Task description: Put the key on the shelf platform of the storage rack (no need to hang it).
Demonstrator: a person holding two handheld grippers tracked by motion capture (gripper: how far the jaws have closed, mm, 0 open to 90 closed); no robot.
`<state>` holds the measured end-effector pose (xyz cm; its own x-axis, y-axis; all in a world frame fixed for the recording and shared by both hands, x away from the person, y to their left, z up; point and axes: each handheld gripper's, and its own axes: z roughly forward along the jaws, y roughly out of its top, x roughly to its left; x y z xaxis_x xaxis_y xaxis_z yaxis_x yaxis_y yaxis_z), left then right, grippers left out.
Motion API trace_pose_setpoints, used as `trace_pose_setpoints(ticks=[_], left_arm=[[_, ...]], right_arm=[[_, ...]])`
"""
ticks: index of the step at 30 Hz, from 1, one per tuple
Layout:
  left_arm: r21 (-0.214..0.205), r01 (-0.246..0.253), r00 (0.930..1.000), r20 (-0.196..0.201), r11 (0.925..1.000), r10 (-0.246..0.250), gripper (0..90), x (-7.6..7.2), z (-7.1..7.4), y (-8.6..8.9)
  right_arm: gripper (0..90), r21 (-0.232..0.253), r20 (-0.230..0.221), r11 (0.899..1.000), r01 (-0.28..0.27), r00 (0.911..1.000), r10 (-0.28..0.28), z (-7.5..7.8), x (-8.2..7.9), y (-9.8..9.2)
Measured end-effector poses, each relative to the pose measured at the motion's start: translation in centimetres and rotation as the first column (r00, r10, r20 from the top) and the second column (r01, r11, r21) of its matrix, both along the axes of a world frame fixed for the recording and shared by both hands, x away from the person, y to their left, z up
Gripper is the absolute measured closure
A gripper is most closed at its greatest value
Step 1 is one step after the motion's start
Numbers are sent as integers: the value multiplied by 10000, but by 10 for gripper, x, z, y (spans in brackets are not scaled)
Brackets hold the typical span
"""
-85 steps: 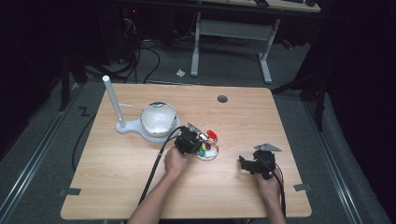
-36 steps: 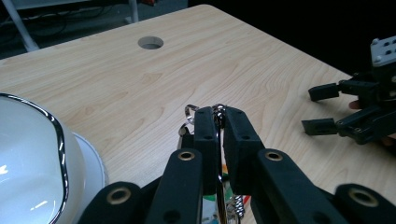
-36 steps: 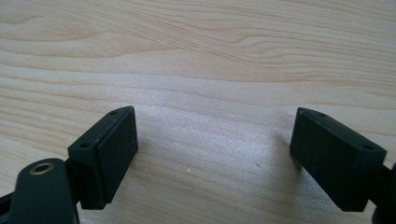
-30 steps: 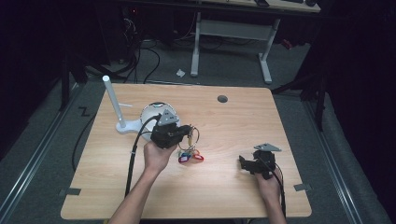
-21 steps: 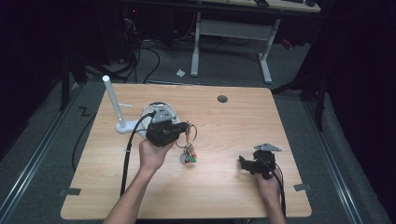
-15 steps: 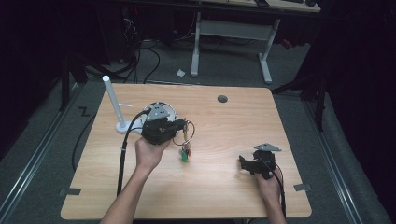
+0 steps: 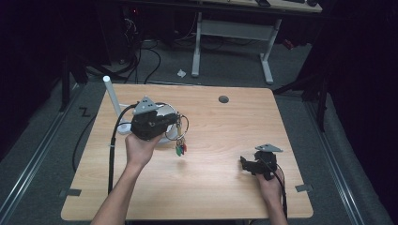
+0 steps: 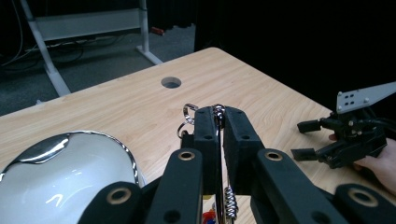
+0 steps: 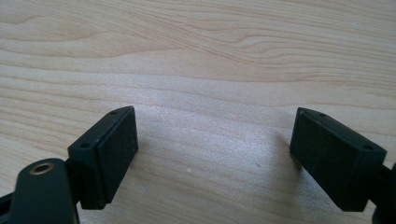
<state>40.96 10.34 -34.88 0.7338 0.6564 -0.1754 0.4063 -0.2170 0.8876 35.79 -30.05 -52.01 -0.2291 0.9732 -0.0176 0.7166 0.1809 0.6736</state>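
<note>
My left gripper [image 7: 178, 125] is shut on a metal key ring [image 8: 190, 112], held above the table by a hand. Green and red tags [image 7: 179, 149] dangle from the ring below the jaws. In the left gripper view the ring's wire runs between the closed jaws of that gripper [image 8: 220, 122]. Just beneath and left of it lies a white, chrome-rimmed dome [image 8: 65, 172]. My right gripper [image 7: 244, 163] rests low on the table at the right, open, with bare wood between its pads [image 9: 109, 149]; it also appears in the left gripper view [image 8: 308, 140].
A white post [image 7: 111, 96] rises from a base beside the dome [image 7: 170, 133] at the table's left. A round cable hole [image 7: 223, 99] sits near the far edge. A cable trails from the left gripper off the front left. Desk legs and cables stand beyond the table.
The left gripper has lifted the key ring off the table's middle and carried it left and back to the white dome. The right gripper has stayed put.
</note>
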Motion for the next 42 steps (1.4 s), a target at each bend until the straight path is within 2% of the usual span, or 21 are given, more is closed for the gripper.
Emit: trace_pose_setpoints(ticks=[4,15,24,35,42], left_arm=[[-184,-145,9999,-3,9997,145,846,2,7,8],[-268,-532,9985,71,9982,534,846,11,27,29],[-46,-957,9950,294,9954,958,846,25,41,38],[153,-1570,9872,317,9875,1565,846,41,39,46],[487,-1869,9821,333,9812,1854,846,49,32,46]], right_arm=[[153,2,1,10000,-1,10000,1,0,0,0],[153,1,-1,10000,4,10000,-4,0,0,0],[153,3,-3,10000,4,10000,-4,0,0,0],[153,2,-2,10000,5,10000,-5,0,0,0],[153,-5,0,10000,-7,10000,7,0,0,0]])
